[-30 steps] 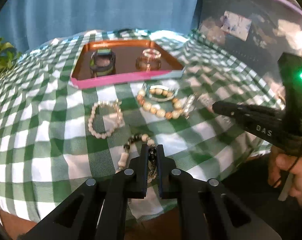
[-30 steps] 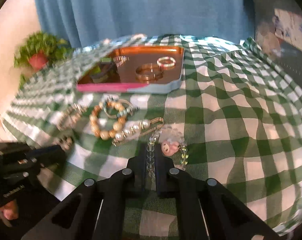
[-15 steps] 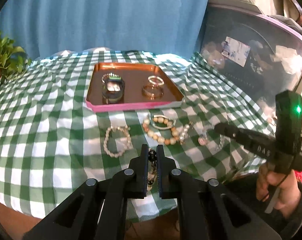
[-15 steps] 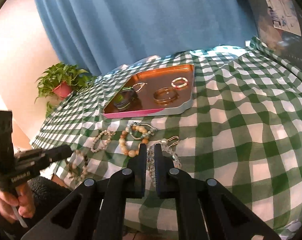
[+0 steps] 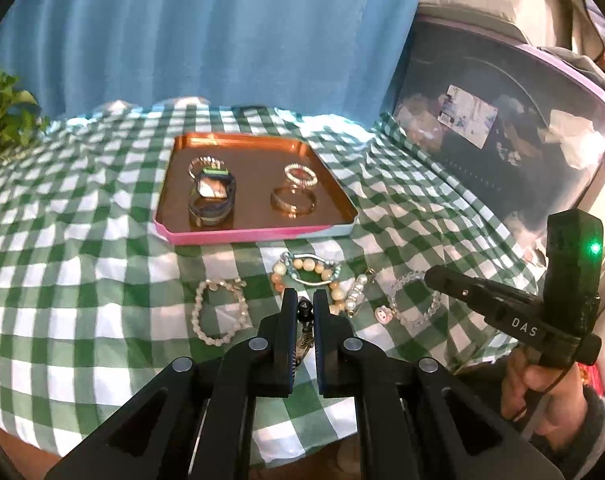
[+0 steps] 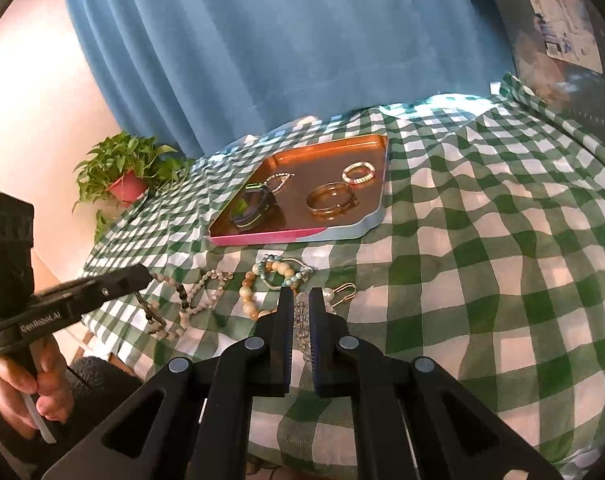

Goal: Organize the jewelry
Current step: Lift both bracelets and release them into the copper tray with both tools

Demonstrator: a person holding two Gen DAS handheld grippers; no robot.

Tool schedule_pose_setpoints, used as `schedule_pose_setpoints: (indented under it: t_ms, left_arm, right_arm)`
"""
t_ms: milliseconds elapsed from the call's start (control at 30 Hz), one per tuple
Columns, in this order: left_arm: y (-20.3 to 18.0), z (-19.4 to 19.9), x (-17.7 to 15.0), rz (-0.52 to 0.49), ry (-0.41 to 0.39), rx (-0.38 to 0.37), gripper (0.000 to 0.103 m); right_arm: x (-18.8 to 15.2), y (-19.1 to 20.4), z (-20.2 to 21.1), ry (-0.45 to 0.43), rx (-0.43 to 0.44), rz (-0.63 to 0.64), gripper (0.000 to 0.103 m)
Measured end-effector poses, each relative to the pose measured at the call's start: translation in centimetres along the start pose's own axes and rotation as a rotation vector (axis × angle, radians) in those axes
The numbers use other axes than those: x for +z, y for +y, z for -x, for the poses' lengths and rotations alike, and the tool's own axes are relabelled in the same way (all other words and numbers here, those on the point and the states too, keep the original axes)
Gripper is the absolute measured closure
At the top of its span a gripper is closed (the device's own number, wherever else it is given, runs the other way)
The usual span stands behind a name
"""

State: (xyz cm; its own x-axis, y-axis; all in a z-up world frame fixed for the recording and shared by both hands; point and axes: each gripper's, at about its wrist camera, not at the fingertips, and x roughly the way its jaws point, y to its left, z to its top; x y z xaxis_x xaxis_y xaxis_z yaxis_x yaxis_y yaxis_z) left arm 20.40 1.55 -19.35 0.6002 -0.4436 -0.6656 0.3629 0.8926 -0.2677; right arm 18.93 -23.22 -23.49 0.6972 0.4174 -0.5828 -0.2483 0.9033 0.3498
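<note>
The fingers (image 5: 288, 320) of the left gripper (image 5: 303, 312) are clamped on a dark beaded strand (image 5: 304, 310), which is seen hanging from its tip in the right wrist view. The fingers (image 6: 284, 320) of the right gripper (image 6: 301, 312) are clamped on a clear beaded bracelet (image 6: 301, 316).

A green checked tablecloth (image 5: 82, 280) is spread over the table. A copper tray (image 5: 254, 236) with a pink near rim is placed at the far centre. A watch (image 5: 211, 196), a gold bangle (image 5: 293, 200) and two small bracelets are held in it.

Between the tray and the grippers, a pale bead bracelet (image 5: 218, 312) is laid at the left, a large-bead bracelet (image 5: 306, 268) just right of it, and a pearl pin (image 5: 356, 292) beside that.
</note>
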Motion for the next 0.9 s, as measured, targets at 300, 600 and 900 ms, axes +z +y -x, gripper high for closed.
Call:
schedule_pose_setpoints:
  t_ms: [300, 600, 900]
  left_arm:
    - [-0.5, 1.0, 3.1, -0.015, -0.039, -0.009, 0.095]
    - [-1.8, 2.2, 6.0, -0.029, -0.107, -0.010, 0.095]
    - [-2.2, 0.6, 9.2, -0.051, -0.115, 0.110, 0.095]
  right_arm:
    - [2.2, 1.7, 2.0, -0.030, 0.036, 0.035, 0.097]
    - [6.4, 1.0, 4.1, -0.053, 0.179, -0.016, 0.097]
    - [9.2, 2.3, 3.3, -0.058, 0.125, 0.050, 0.097]
